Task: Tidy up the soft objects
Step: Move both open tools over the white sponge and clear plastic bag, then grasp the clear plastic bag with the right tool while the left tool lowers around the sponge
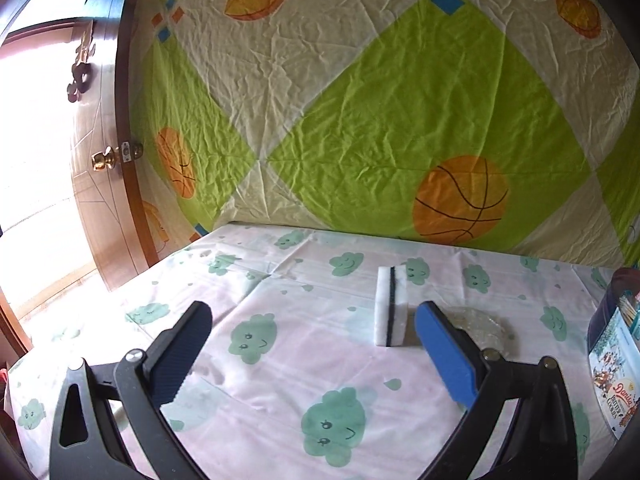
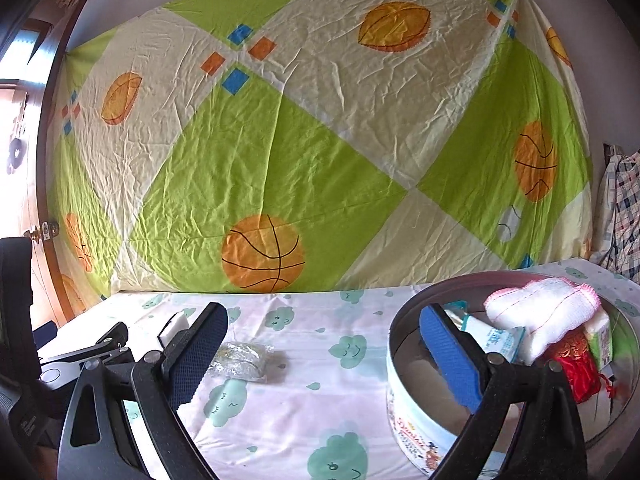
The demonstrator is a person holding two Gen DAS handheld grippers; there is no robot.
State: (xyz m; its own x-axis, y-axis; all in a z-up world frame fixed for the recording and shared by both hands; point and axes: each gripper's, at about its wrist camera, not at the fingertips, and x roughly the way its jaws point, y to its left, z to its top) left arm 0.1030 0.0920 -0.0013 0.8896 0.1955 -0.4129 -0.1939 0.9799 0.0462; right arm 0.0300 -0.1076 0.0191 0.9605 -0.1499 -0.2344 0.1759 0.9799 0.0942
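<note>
A white sponge with a dark middle stripe (image 1: 391,306) stands on its edge on the cloud-print tablecloth (image 1: 288,360), just ahead of my open left gripper (image 1: 313,320). A clear crinkled bag (image 1: 482,326) lies behind its blue right finger; the right wrist view shows the same bag (image 2: 240,360) and the sponge (image 2: 176,326). My right gripper (image 2: 324,322) is open and empty, its blue finger over the rim of a round cookie tin (image 2: 412,412). In the tin lie a white pink-edged cloth (image 2: 548,312), a tissue pack (image 2: 500,338) and a red pouch (image 2: 576,364).
A green and cream sheet with basketball prints (image 1: 400,100) hangs straight behind the table. A wooden door with a brass knob (image 1: 102,160) stands at the left. The cookie tin (image 1: 614,364) sits at the table's right edge. Checked fabric (image 2: 624,216) hangs at far right.
</note>
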